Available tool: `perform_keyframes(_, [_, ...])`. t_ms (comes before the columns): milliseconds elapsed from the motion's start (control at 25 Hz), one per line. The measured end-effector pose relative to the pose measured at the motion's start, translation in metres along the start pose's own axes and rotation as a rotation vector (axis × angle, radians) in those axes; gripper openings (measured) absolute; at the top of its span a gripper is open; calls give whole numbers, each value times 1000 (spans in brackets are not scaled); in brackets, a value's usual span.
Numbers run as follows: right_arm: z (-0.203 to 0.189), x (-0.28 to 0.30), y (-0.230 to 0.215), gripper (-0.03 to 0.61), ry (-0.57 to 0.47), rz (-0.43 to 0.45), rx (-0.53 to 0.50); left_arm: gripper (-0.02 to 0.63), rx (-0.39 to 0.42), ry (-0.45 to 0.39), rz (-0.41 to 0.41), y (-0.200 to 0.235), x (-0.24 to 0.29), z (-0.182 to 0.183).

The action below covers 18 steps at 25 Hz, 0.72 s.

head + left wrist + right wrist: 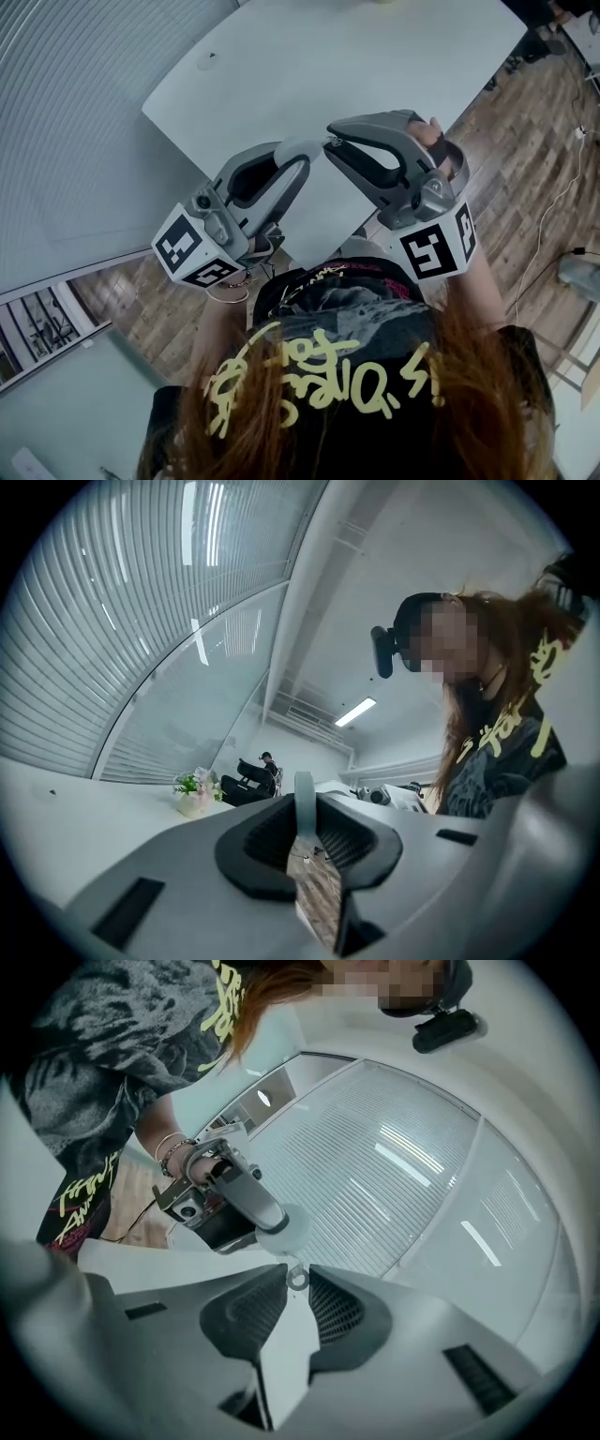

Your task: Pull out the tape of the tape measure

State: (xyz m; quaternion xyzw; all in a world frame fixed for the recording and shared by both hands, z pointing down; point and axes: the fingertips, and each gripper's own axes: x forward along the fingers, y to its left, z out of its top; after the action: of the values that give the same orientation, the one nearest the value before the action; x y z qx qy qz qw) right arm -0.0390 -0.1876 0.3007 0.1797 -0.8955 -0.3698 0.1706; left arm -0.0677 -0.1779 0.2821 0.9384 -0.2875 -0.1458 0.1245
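My left gripper point(302, 157) is shut on a small pale round tape measure point(306, 146), held in the air over the white table point(375, 56). In the left gripper view the case point(304, 794) stands edge-on between the black pads. From the right gripper view, the round case point(283, 1227) sits in the left gripper's fingers point(239, 1194). A small ring tab point(296, 1280) hangs from the case. My right gripper point(296, 1273) has its pad tips closed on that ring. In the head view the right gripper point(330, 141) meets the left tip to tip. No length of tape shows between them.
The table's near edge runs diagonally under both grippers, with wood floor point(525, 141) to the right and cables on it. A glass wall with blinds point(66, 112) stands at the left. A small flower pot point(194, 794) stands on the table farther off.
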Motion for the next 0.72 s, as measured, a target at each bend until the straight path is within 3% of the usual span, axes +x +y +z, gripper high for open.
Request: perform_keyframes(720, [-28,-11,-19,74,79,-64,32,54,5,10,54,10,1,2])
